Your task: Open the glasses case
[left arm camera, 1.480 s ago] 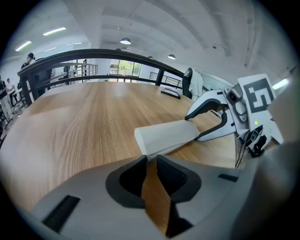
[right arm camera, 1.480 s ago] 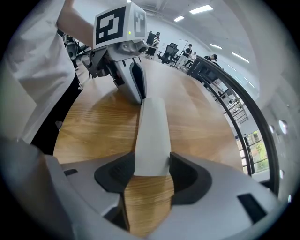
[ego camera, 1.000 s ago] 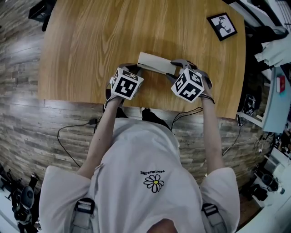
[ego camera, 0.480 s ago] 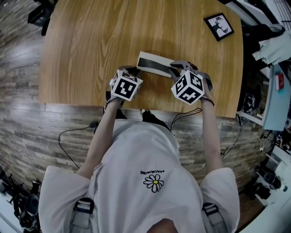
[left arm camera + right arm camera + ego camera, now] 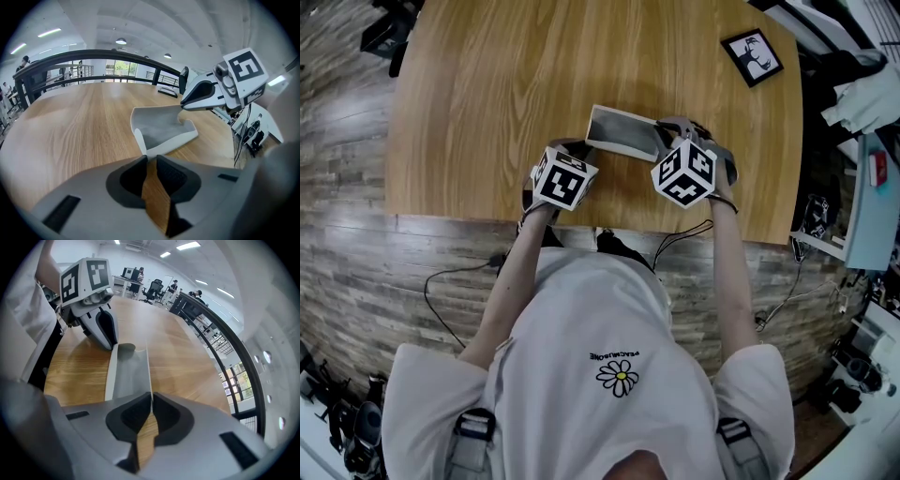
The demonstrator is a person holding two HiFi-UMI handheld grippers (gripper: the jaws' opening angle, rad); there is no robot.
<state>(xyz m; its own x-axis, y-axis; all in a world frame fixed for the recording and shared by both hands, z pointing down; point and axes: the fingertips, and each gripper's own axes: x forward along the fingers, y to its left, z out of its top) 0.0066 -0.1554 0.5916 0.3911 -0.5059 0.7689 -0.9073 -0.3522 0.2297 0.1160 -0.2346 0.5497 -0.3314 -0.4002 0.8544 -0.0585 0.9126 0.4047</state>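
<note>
A white glasses case (image 5: pixel 622 130) with a grey lining lies near the front edge of the wooden table (image 5: pixel 487 84), its lid raised. My left gripper (image 5: pixel 580 147) is shut on the case's left end, and the white rim (image 5: pixel 138 140) runs in between its jaws (image 5: pixel 150 158). My right gripper (image 5: pixel 662 141) has just been closing and is now shut on the lid's thin edge (image 5: pixel 148 371), which passes between its pads (image 5: pixel 151 401). The left gripper view shows the right gripper (image 5: pixel 183 106) at the lid's far corner. The right gripper view shows the left gripper (image 5: pixel 112 346) at the case's far end.
A small black-framed picture (image 5: pixel 757 54) lies at the table's far right corner. The table's front edge (image 5: pixel 581 225) runs just below both grippers. Equipment and cables (image 5: pixel 844 234) crowd the floor to the right. A dark railing (image 5: pixel 220 329) stands beyond the table.
The right gripper's jaws closed on the lid and lifted it. The case went from closed, showing its white outside, to open with the grey lining in view. The left gripper stayed put.
</note>
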